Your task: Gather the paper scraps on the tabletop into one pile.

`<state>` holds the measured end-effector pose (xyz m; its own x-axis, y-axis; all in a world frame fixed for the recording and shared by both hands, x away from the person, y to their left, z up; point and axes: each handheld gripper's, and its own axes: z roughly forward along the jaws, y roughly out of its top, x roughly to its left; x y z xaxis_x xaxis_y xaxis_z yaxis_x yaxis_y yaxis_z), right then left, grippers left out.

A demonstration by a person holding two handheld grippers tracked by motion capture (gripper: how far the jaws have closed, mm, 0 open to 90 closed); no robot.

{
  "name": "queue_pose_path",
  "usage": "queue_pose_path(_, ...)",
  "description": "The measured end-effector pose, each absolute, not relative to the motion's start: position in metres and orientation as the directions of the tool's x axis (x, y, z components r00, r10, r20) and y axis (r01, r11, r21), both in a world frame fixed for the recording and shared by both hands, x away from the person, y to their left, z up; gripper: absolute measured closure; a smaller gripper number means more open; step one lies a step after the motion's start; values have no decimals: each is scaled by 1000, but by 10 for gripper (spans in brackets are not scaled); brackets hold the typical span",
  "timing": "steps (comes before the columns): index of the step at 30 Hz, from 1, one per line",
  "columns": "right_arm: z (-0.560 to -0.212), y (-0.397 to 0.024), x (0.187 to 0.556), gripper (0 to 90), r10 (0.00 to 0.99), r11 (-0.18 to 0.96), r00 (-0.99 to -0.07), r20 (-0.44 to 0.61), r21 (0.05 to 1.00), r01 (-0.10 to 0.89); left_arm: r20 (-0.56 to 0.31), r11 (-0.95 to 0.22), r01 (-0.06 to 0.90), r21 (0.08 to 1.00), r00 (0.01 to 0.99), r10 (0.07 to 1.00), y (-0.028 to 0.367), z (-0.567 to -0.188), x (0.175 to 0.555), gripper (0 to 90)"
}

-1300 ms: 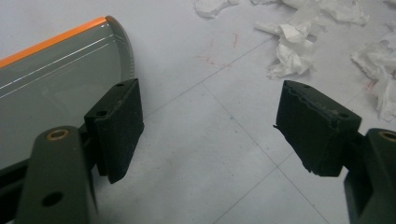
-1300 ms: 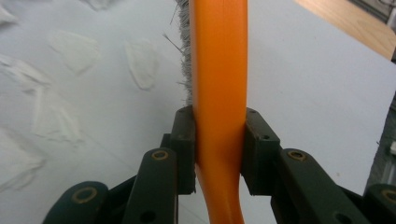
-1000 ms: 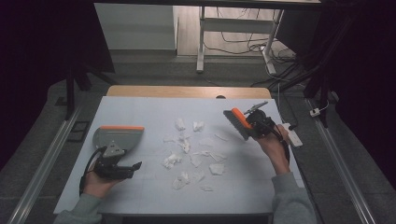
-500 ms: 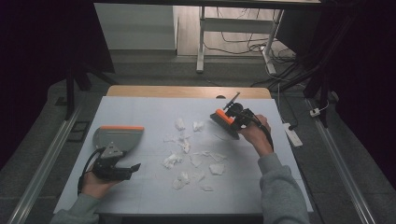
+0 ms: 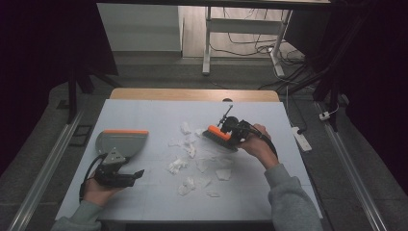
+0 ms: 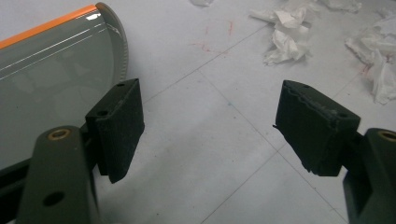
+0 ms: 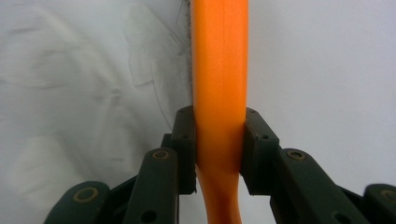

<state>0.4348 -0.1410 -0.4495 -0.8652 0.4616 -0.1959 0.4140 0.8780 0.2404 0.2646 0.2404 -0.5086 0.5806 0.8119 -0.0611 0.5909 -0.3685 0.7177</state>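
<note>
Dustpan, grey with an orange front edge, is lying flat at the table's left side. Left gripper is resting just below it, jaws standing wide apart with nothing between them. Crumpled white paper scraps are lying scattered across the middle. Right gripper is clamping the orange-backed hand brush by its smooth, curved orange handle, its dark bristles meeting the table beside the scraps.

Pale grey-blue table, wooden strip along far edge. Grey dustpan with orange lip lies flat just ahead of the left gripper. Crumpled white paper scraps scattered mid-table, below and beside the brush.
</note>
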Motion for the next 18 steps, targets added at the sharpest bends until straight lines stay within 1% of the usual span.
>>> queue_pose_path(3,-445,-140,425,702,434,878,-893,-120,280,389,-69,-361,595,718,577,814,242,-509,265,245)
queue_pose_path(5,-439,-142,421,701,430,866,-897,-107,330,376,-71,-359,595,719,577,814,242,-509,265,246)
queue_pose_path(8,-425,-146,422,701,462,831,-876,-136,410,375,-73,-358,596,719,576,814,242,-509,265,246)
queue_pose_path(11,-417,-147,430,701,500,807,-849,-172,448,384,-75,-356,598,718,575,815,243,-510,265,246)
queue_pose_path(14,-414,-143,441,700,521,799,-829,-201,456,391,-78,-354,600,718,574,815,244,-510,266,247)
queue_pose_path(18,-418,-133,459,700,533,803,-813,-236,444,397,-80,-350,600,719,572,816,245,-511,266,248)
